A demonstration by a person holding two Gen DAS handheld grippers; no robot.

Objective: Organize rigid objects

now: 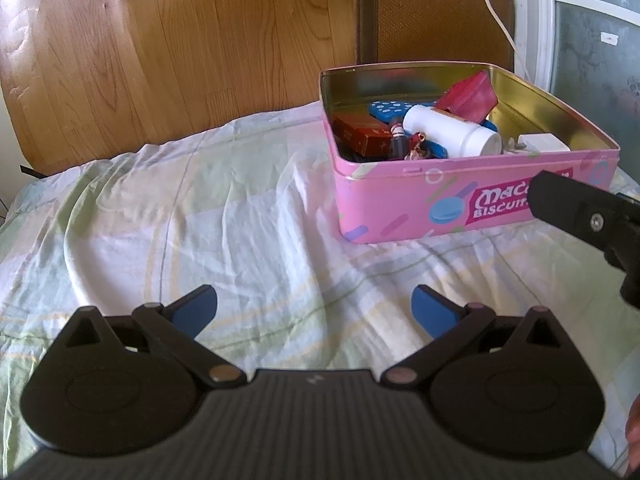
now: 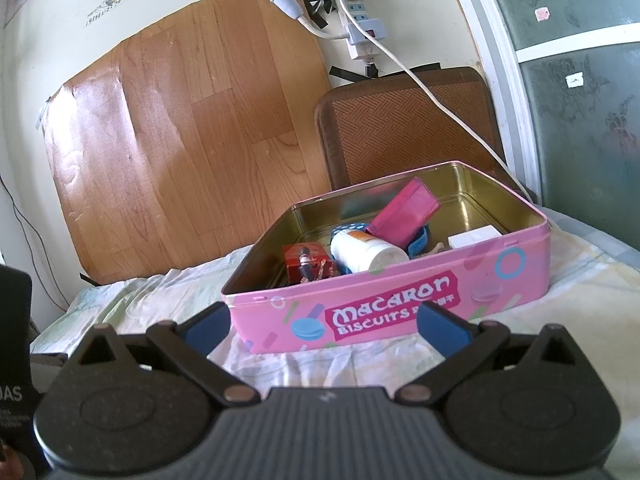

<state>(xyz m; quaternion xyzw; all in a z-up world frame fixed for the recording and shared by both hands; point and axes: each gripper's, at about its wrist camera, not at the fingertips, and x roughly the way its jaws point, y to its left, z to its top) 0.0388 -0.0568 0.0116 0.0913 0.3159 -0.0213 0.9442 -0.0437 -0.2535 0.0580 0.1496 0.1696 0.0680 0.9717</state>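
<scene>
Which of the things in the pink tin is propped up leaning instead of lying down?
The pink wallet: it slants up out of the pink tin, resting over the white bottle, which lies on its side like the red box.

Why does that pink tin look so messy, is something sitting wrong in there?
Yes. In the tin, the pink case is tilted, propped on the white bottle, which lies on its side. Things are heaped rather than laid flat. Nothing looks spilled or broken.
</scene>
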